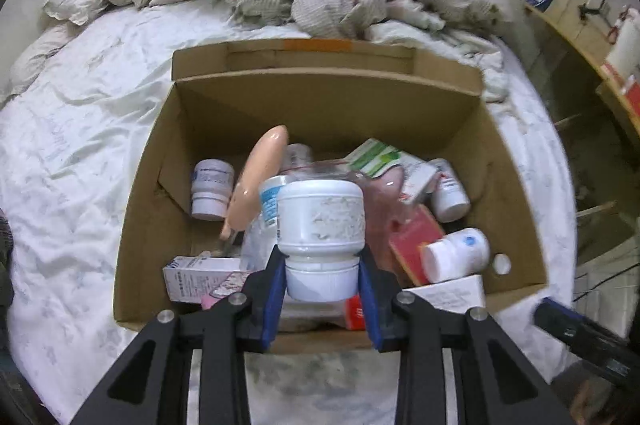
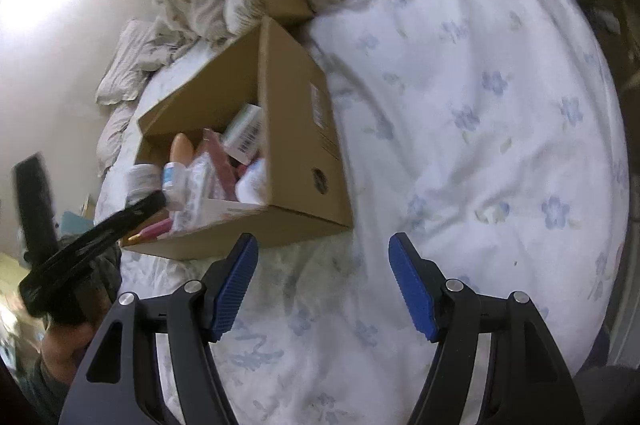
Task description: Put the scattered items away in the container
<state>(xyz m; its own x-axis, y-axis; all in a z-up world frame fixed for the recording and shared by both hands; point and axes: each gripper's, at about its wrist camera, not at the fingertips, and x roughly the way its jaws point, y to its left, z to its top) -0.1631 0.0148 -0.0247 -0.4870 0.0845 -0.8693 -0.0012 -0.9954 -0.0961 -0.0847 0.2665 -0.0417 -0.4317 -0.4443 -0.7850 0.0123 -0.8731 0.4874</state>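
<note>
Bed [image 2: 480, 145], one box [image 1: 208, 113], one gripped jar [image 1: 322, 217]

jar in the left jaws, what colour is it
White, body and lid alike; the jar shows best in the left wrist view.

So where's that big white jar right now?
The big white jar is clamped by its cap end in the left gripper, hanging over the near part of the open cardboard box, just above the bottles and packets already inside.
</note>
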